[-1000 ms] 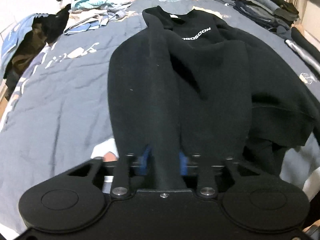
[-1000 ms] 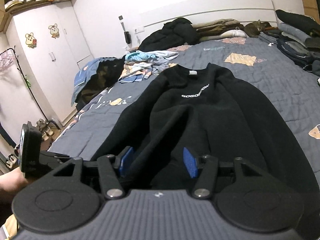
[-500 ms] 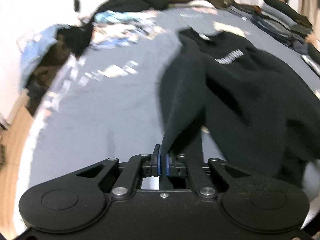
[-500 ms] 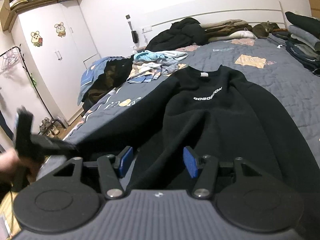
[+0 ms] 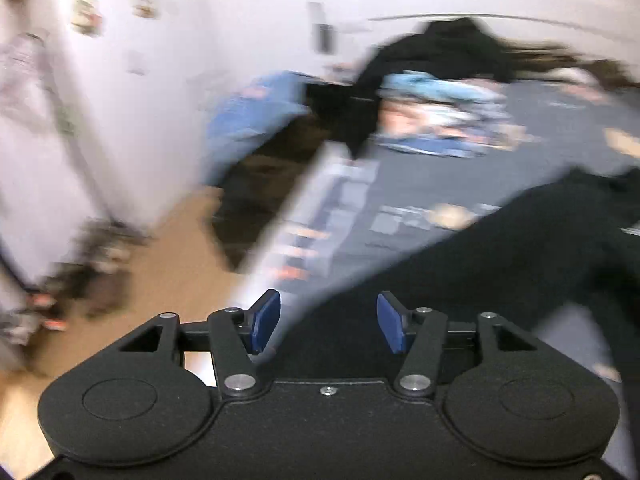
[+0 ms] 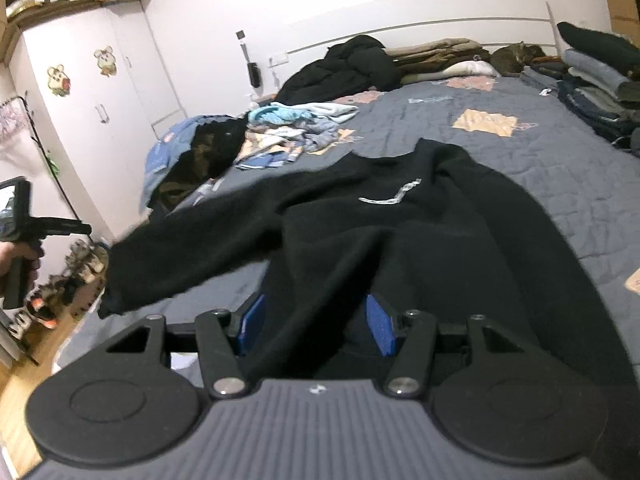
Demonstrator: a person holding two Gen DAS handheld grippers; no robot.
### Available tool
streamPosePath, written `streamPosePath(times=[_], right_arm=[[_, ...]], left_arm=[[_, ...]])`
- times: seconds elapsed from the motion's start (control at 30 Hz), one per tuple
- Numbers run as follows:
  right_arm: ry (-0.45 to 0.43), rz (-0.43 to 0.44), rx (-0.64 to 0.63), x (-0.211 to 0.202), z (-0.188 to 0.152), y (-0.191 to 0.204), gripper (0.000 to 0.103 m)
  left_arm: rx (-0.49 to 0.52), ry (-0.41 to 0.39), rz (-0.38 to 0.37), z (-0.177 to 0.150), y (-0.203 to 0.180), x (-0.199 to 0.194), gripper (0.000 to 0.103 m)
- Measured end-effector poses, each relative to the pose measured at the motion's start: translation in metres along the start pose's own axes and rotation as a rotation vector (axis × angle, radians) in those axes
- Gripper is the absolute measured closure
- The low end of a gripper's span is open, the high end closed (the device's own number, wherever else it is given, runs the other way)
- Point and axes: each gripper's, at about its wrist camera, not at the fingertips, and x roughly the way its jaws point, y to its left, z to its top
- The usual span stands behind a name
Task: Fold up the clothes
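A black sweatshirt (image 6: 400, 240) with white chest lettering lies front-up on the grey quilt (image 6: 560, 152). Its left sleeve (image 6: 180, 256) stretches out to the left, the cuff past the bed's edge. In the blurred left wrist view my left gripper (image 5: 329, 324) hangs over that edge. Its jaws are opening, and the sleeve (image 5: 460, 272) runs off to the right behind the blue pads (image 5: 266, 322), which do not press on it. From the right wrist view, a hand holds the left gripper (image 6: 84, 227) at far left. My right gripper (image 6: 315, 328) stands open over the hem.
Loose clothes (image 6: 296, 128) and a dark pile (image 6: 348, 68) lie at the head of the bed. Folded stacks (image 6: 592, 80) line its right side. A white wardrobe (image 6: 100, 92), a clothes rack and shoes (image 6: 72, 280) on the wooden floor stand left of the bed.
The left gripper shut on the sleeve, pulled it out leftward past the bed's edge, then opened and let it go. Its view swung toward wardrobe and floor. The right gripper stayed put.
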Motion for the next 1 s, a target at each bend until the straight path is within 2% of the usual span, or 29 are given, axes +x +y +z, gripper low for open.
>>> streamPosePath(times=[0.1, 0.23, 0.3, 0.37, 0.43, 0.53, 0.77, 0.8, 0.93, 1.0], right_arm=[[0.017, -0.034, -0.026, -0.005, -0.006, -0.015, 0.048], [0.037, -0.095, -0.056, -0.012, -0.019, -0.034, 0.048], [0.048, -0.111, -0.055, -0.015, -0.030, -0.043, 0.048], [0.059, -0.119, -0.053, -0.016, -0.040, -0.047, 0.048], [0.068, -0.127, -0.055, -0.013, -0.049, -0.049, 0.048], [0.048, -0.135, -0.072, -0.008, -0.064, -0.050, 0.048], [0.027, -0.129, -0.126, 0.007, -0.081, -0.062, 0.048], [0.020, -0.137, -0.149, 0.007, -0.084, -0.061, 0.048], [0.022, -0.166, -0.239, 0.003, -0.093, -0.054, 0.048], [0.026, -0.177, -0.282, 0.002, -0.097, -0.050, 0.047]], left_arm=[[0.122, -0.024, -0.204, -0.023, -0.063, -0.035, 0.049], [0.251, -0.026, -0.418, -0.054, -0.150, -0.080, 0.049], [0.308, -0.028, -0.484, -0.073, -0.188, -0.099, 0.049], [0.341, -0.025, -0.515, -0.094, -0.216, -0.110, 0.049], [0.350, -0.018, -0.523, -0.115, -0.240, -0.115, 0.049], [0.310, -0.011, -0.507, -0.142, -0.260, -0.110, 0.048], [0.159, -0.076, -0.430, -0.179, -0.248, -0.088, 0.048], [0.160, -0.084, -0.418, -0.185, -0.247, -0.088, 0.048], [0.306, -0.095, -0.402, -0.198, -0.254, -0.096, 0.045], [0.319, -0.073, -0.395, -0.206, -0.257, -0.092, 0.045]])
